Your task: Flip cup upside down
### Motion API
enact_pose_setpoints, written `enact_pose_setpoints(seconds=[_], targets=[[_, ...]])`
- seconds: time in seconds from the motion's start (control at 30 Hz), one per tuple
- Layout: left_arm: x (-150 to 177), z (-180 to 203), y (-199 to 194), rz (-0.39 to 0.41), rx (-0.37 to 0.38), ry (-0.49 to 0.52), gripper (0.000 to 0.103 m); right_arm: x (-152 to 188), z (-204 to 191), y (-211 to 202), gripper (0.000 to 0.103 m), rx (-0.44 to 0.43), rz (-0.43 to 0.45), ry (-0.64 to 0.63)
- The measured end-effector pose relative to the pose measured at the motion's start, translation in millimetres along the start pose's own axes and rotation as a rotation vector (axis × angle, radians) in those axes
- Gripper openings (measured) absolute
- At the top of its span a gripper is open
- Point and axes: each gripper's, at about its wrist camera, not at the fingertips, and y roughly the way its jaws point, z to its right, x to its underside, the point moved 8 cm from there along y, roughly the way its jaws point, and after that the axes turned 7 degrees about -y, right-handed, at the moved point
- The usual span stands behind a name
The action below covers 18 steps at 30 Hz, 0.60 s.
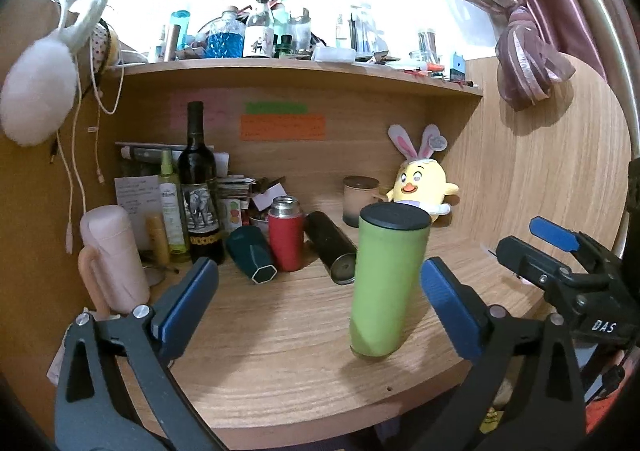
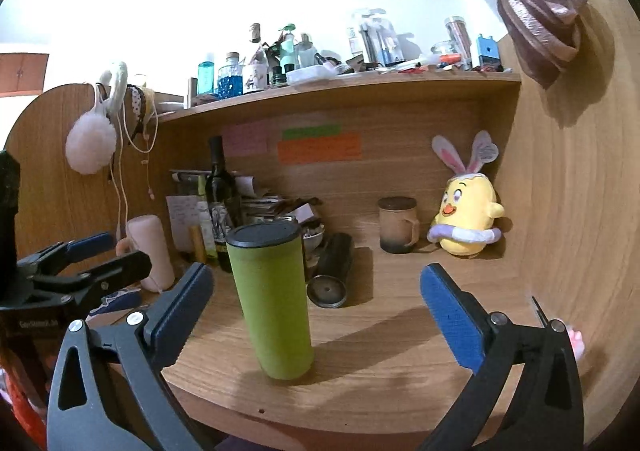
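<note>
item: green cup (image 1: 386, 283), tall tumbler form, black cap (image 1: 394, 216) at its top end. stands on the wooden desk (image 1: 280, 331) near the front edge, long axis upright; the lean seen in both views looks like lens bend, not a real tilt. which end is the mouth cannot be told from here.

relation to tongs: the cup lies ahead of both grippers, free of both.
- left gripper (image 1: 320, 287): jaws spread wide, nothing held. in the left wrist view the cup stands right of centre, near the right pad (image 1: 452, 307), a small gap showing between them, well apart from the left pad (image 1: 188, 303).
- right gripper (image 2: 316, 299): jaws spread wide, nothing held. in the right wrist view the cup (image 2: 272, 303) stands left of centre, closer to the left pad (image 2: 180, 311), well apart from the right pad (image 2: 452, 319).
- the cup thus sits between the two grippers' lines of approach. which is nearer cannot be told for sure; the left seems slightly closer, judging by how near its right pad comes.

judgement: a grasp across the mid-body, jaws level and square to the upright axis, would leave room to turn the cup end over end.

surroundings, outward:
- black cylinder (image 1: 332, 251), lying on its side behind the cup.
- red flask (image 1: 285, 235), upright, and dark teal cup (image 1: 252, 253), tipped over, further left.
- wine bottle (image 1: 199, 187) behind those.
- lidded mug (image 1: 360, 201) and yellow chick toy (image 1: 422, 187) at the back wall.
- pink mug (image 1: 114, 263) at far left.
- shelf (image 1: 280, 69) above, crowded with bottles.
</note>
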Motion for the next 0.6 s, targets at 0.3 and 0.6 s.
enact_pose_setpoints(seconds=[0.3,0.6], targets=[[11.4,10.0,-6.4,-0.008,-0.014,0.018,0.103,8.6,-0.8,-9.0,0.103,0.012,-0.013,0.004],[11.3,9.4,-8.2,-0.003,-0.012,0.015,0.103,12.8,2.7,-8.3,0.103,0.013,-0.021,0.014]])
